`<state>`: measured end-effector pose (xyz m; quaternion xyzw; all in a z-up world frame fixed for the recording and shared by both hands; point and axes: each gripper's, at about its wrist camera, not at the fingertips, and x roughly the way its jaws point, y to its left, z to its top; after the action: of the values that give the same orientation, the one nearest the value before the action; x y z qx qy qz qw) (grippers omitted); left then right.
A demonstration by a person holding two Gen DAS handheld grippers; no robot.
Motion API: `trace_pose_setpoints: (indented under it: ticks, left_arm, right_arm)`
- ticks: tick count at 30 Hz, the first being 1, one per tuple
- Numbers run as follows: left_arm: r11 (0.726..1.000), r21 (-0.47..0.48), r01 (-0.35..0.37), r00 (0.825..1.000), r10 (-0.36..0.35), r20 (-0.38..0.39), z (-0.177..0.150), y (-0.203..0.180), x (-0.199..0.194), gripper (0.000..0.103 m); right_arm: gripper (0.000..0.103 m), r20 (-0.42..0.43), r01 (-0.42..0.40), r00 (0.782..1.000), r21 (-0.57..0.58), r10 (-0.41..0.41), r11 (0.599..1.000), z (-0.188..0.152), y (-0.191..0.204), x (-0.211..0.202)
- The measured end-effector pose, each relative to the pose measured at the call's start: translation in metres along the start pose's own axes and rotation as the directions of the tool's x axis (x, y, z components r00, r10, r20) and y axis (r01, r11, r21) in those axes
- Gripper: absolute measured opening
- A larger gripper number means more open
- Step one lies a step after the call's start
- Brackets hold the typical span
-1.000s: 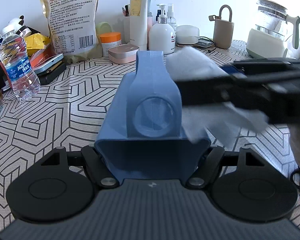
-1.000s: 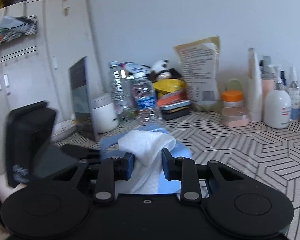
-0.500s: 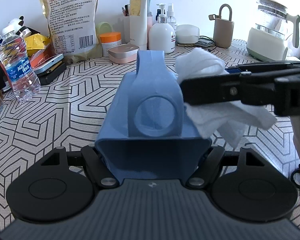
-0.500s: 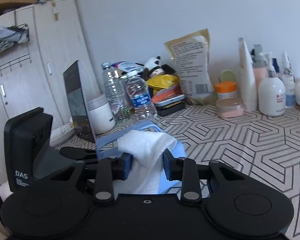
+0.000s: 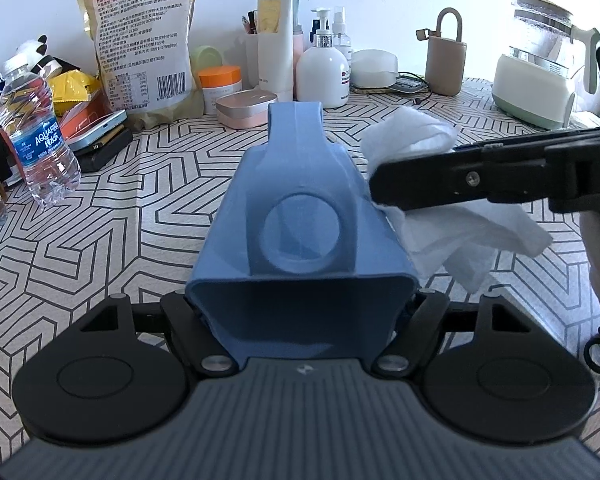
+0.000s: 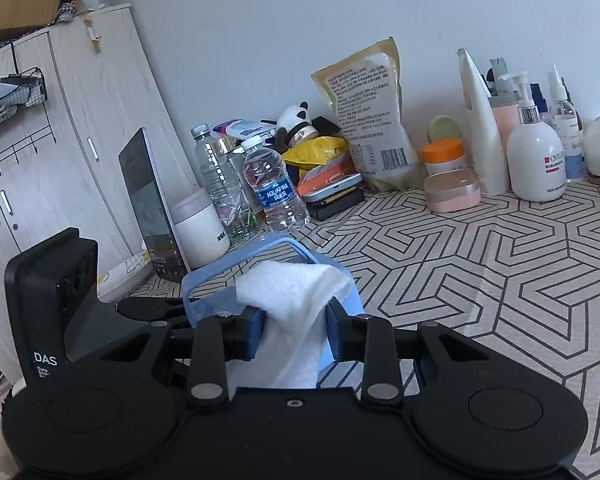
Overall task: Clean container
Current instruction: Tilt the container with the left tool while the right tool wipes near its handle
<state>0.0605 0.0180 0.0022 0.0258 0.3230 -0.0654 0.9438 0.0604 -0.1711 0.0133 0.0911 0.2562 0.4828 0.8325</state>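
blue container (image 5: 300, 240) clamped between left jaws, right jaws pinching white wipe (image 6: 295, 312) — touching its side

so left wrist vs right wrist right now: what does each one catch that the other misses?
Left wrist only: the kettle, the beige holder and the right gripper seen side-on.
Right wrist only: the wardrobe, the tablet and the white mug.
Both: blue container in the left gripper, white cloth, Aquafina bottle.

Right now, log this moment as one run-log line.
left gripper: shut on blue container | right gripper: shut on white wipe | wipe against container's right side | phase: wiping
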Motion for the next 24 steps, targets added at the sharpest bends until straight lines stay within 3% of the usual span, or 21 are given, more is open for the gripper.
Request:
trace_pose_setpoints:
  ticks: [6, 17, 20, 24]
  left_arm:
    - [1.000, -0.003, 0.003, 1.000, -0.003, 0.004, 0.000, -0.001, -0.001, 0.074]
    - [1.000, -0.005, -0.001, 1.000, 0.001, -0.004, 0.001, 0.001, 0.001, 0.074]
    - [1.000, -0.006, -0.001, 1.000, 0.001, -0.004, 0.001, 0.001, 0.001, 0.074]
    - [1.000, -0.004, -0.002, 1.000, 0.002, -0.005, 0.001, 0.000, 0.001, 0.074]
  right_arm:
    - [0.036, -0.011, 0.024, 1.000, 0.000, -0.024, 1.000, -0.001, -0.001, -0.002]
    - [0.027, -0.116, 0.126, 0.984, -0.086, -0.135, 0.988, -0.007, 0.003, 0.018]
    - [0.024, -0.119, 0.119, 0.985, -0.079, -0.128, 0.990, -0.006, 0.001, 0.018]
    - [0.024, -0.060, 0.073, 0.995, -0.064, -0.077, 0.995, -0.002, 0.001, 0.006]
